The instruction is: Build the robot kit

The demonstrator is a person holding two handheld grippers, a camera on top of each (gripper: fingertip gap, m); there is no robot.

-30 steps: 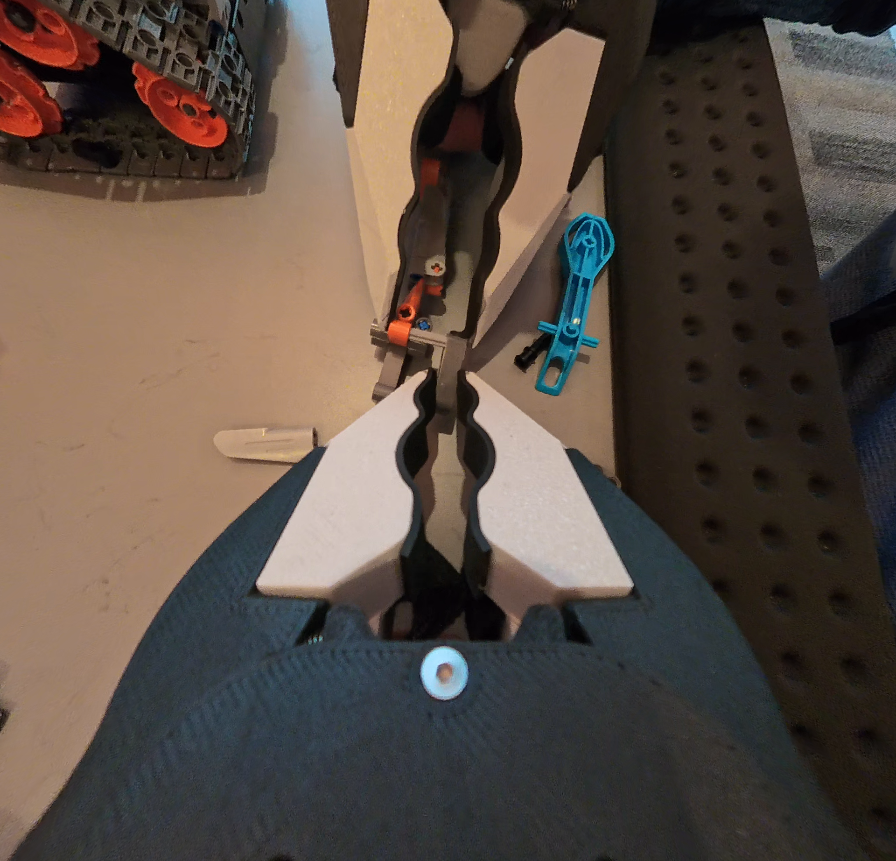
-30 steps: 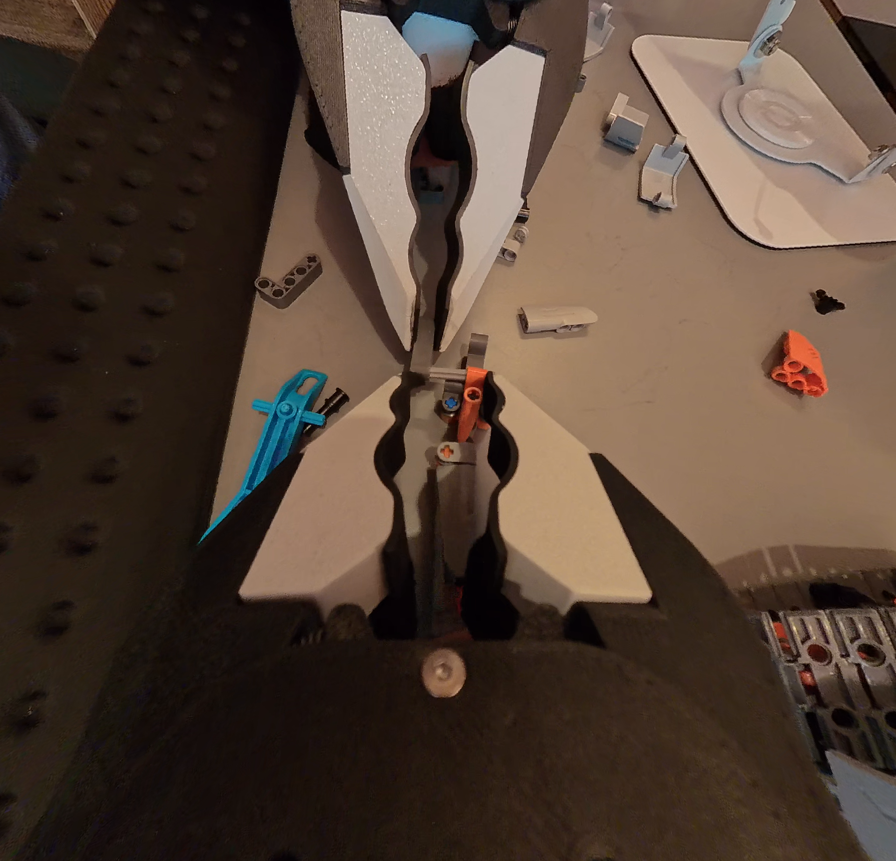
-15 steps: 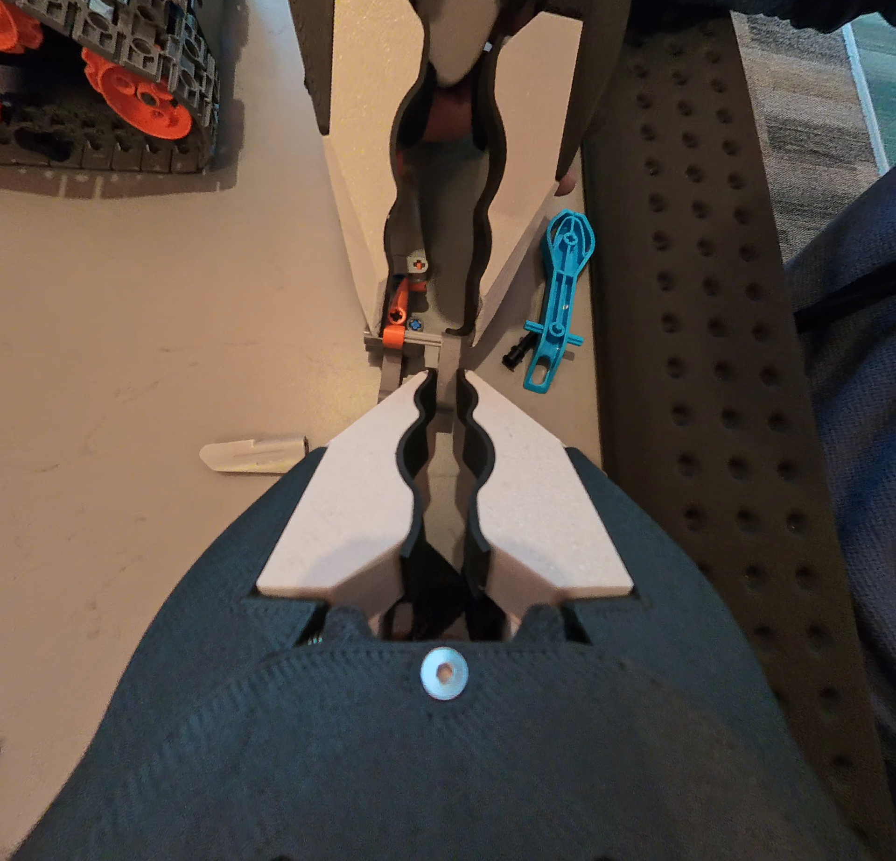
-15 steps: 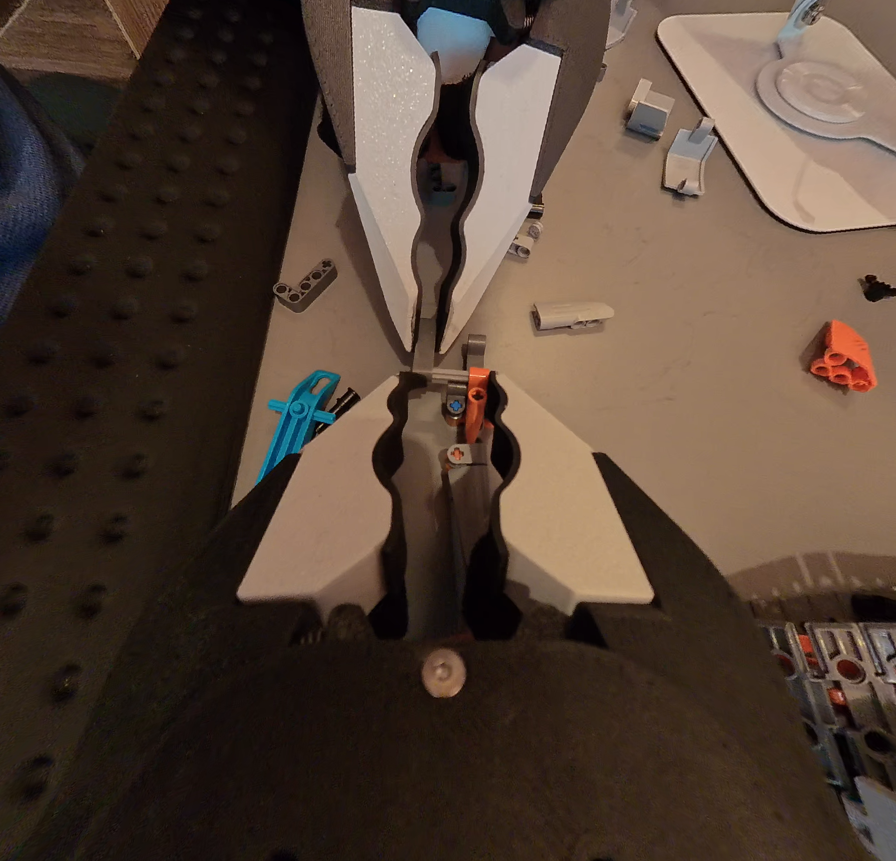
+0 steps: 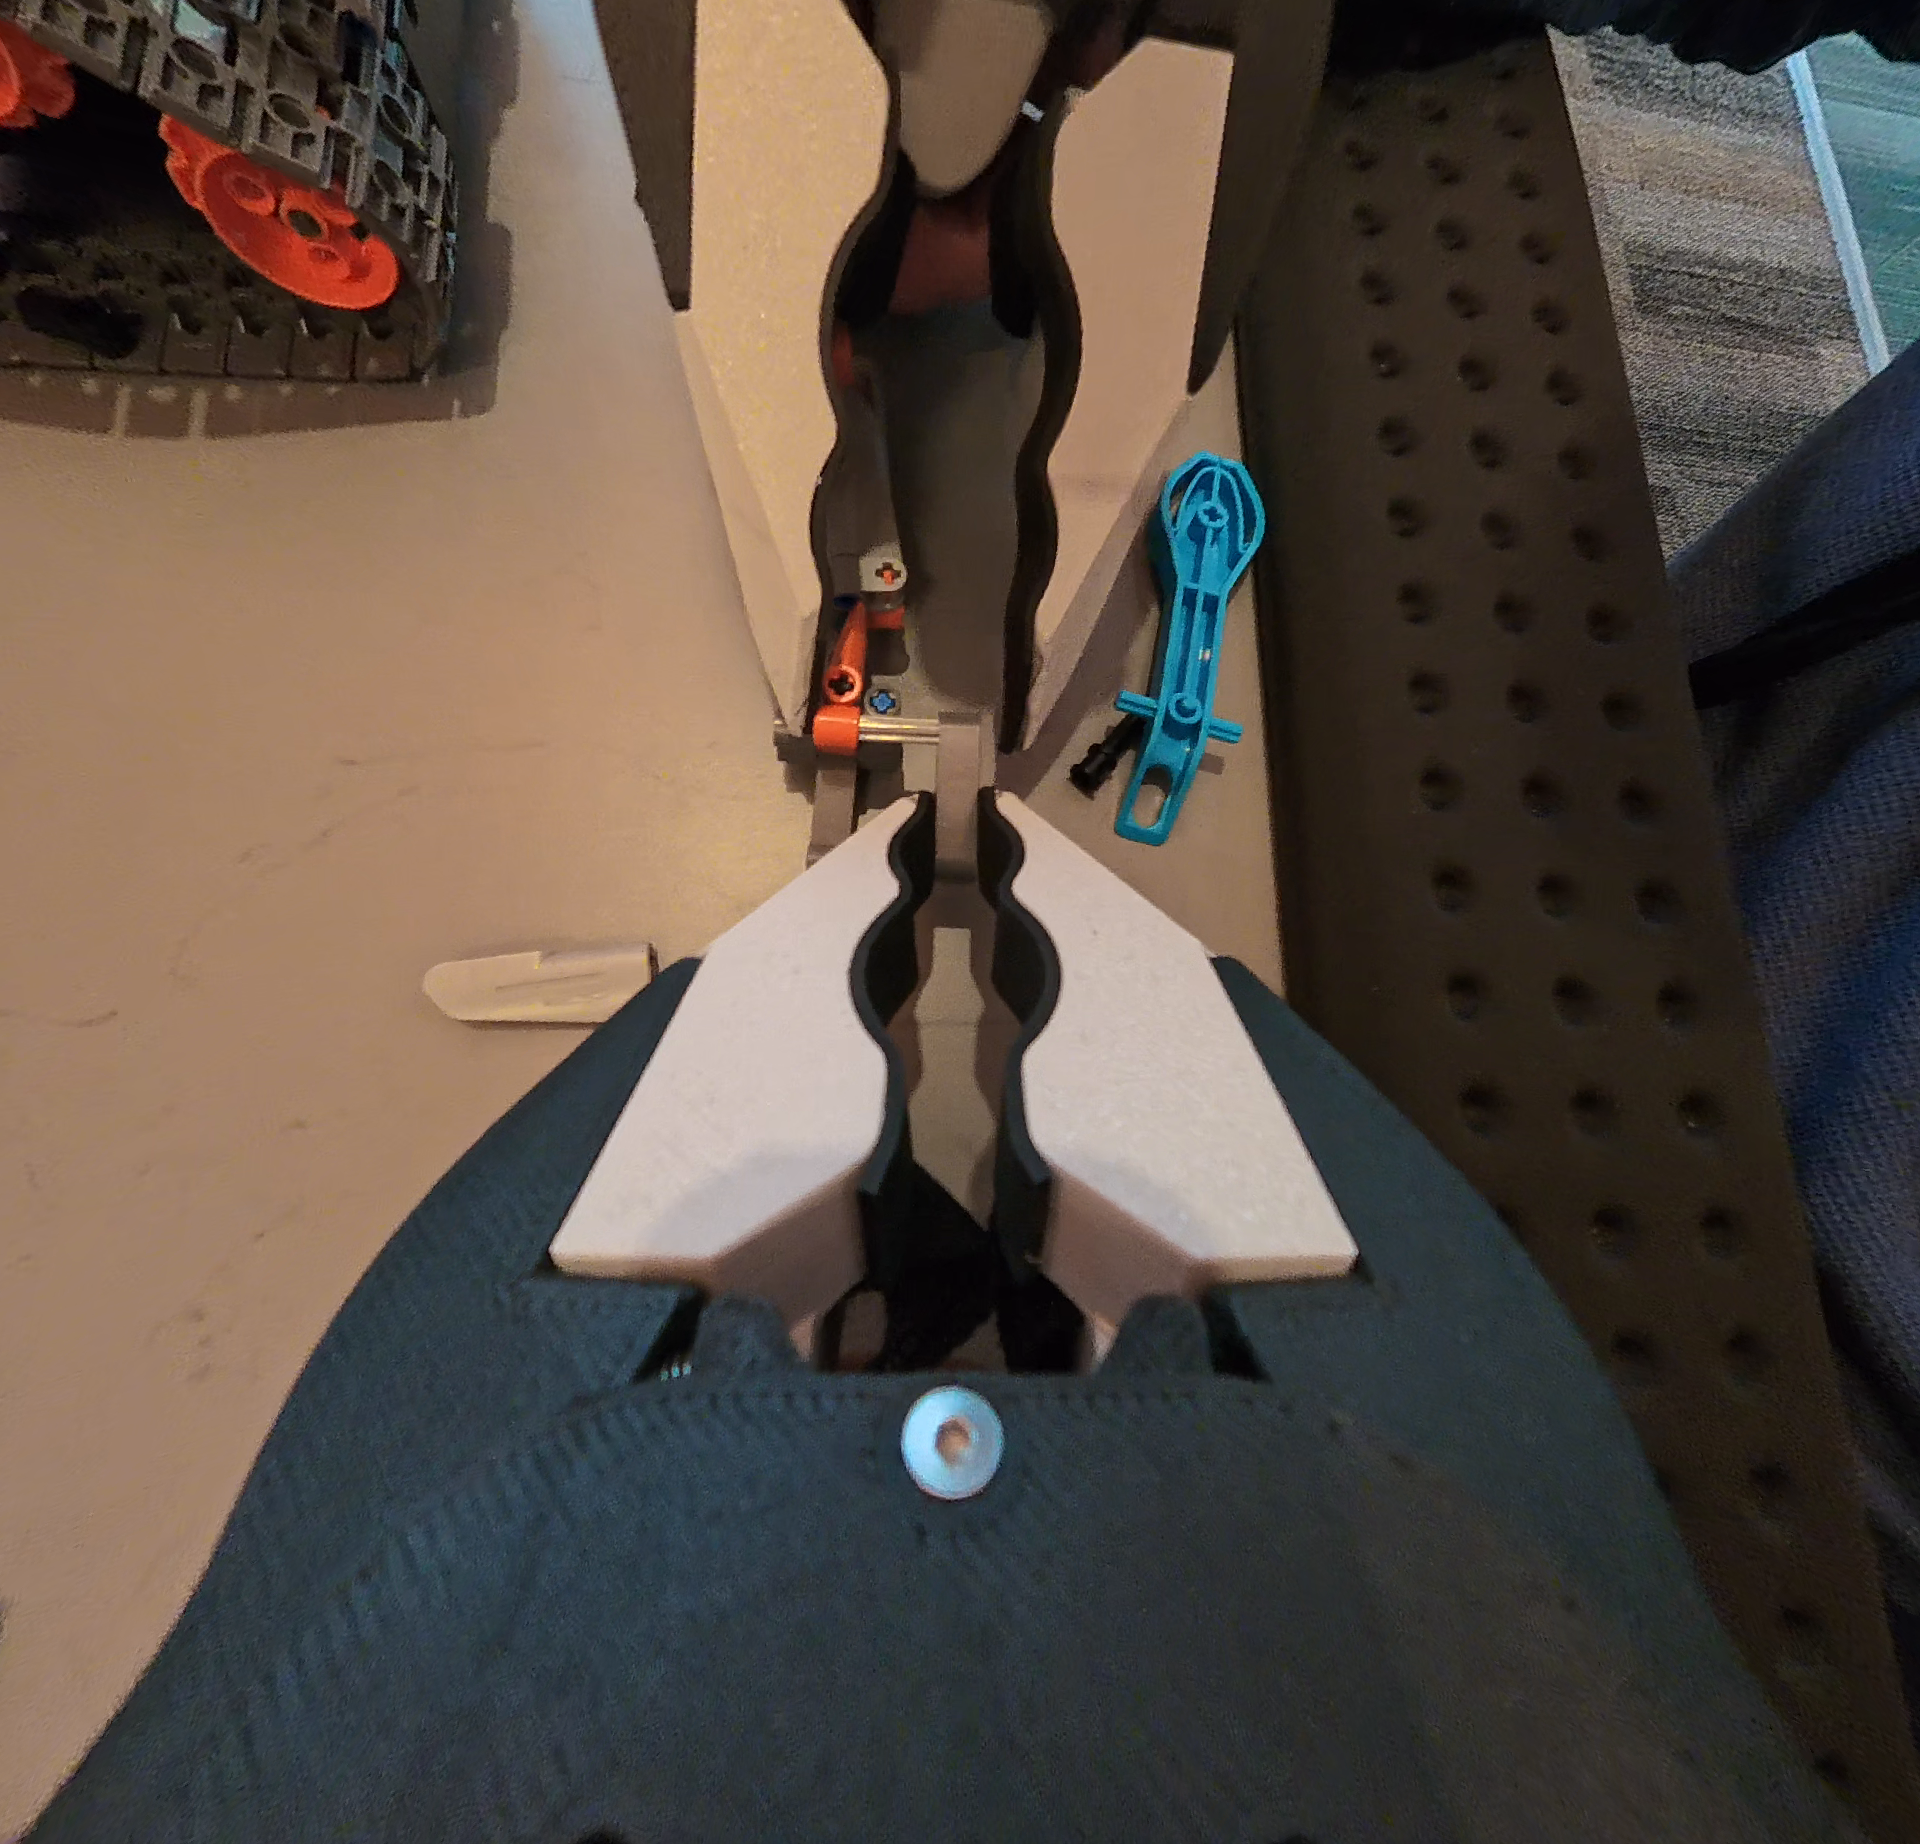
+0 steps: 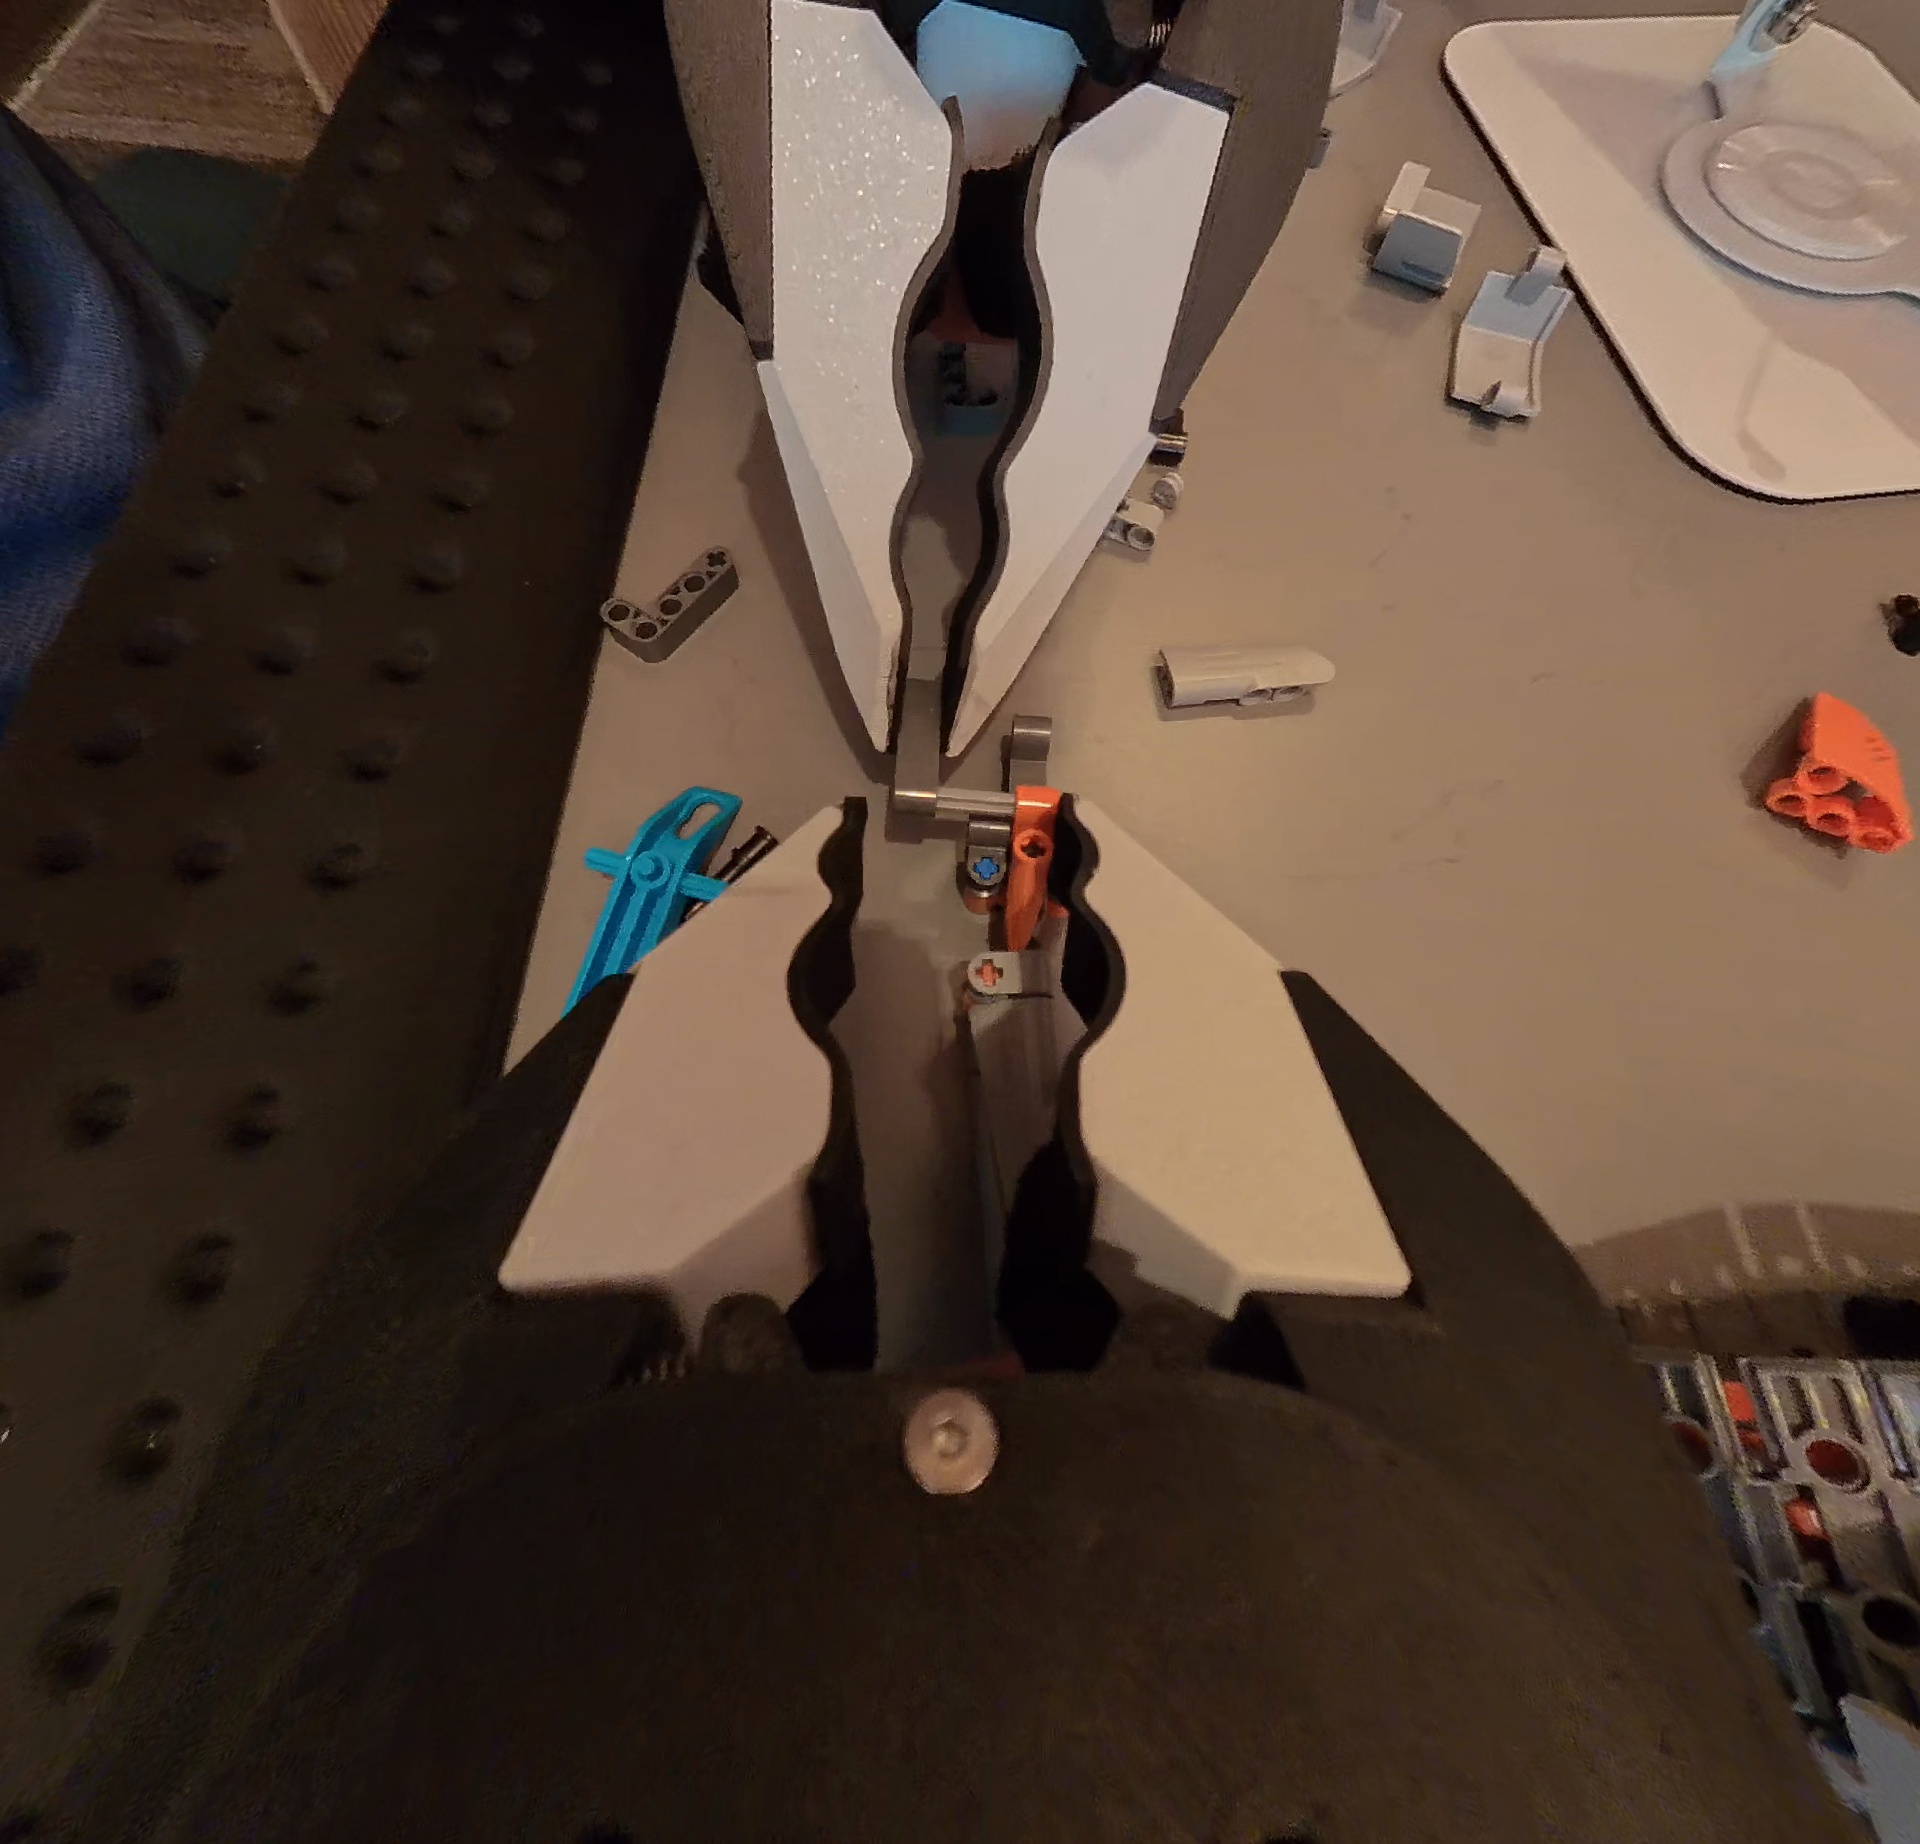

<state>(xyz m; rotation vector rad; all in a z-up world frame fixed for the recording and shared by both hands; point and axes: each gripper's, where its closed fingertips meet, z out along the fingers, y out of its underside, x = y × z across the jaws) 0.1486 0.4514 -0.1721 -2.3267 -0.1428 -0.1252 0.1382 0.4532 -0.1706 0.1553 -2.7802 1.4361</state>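
A small grey-and-orange building-toy assembly (image 6: pixel 1023 859) hangs between my two grippers, which face each other tip to tip above the table. My right gripper (image 6: pixel 966 818) is shut on its grey body, and the orange connector (image 5: pixel 836 724) lies by one finger. My left gripper (image 5: pixel 956 807) is shut on a grey beam (image 5: pixel 961 771) that sticks out from the assembly's cross axle. The left gripper (image 6: pixel 920 745) also shows in the right wrist view, and the right gripper (image 5: pixel 904 724) in the left wrist view.
A blue lever piece (image 5: pixel 1184 672) and a black pin (image 5: pixel 1101 755) lie beside a black studded mat (image 5: pixel 1507 755). A tracked model with orange wheels (image 5: pixel 260 184), a pale grey panel (image 6: pixel 1242 674), a grey L-beam (image 6: pixel 670 599), an orange piece (image 6: pixel 1839 786) and a white stand base (image 6: pixel 1714 236) are nearby.
Both grippers have shifted slightly together over the table. Each keeps its hold on the assembly.
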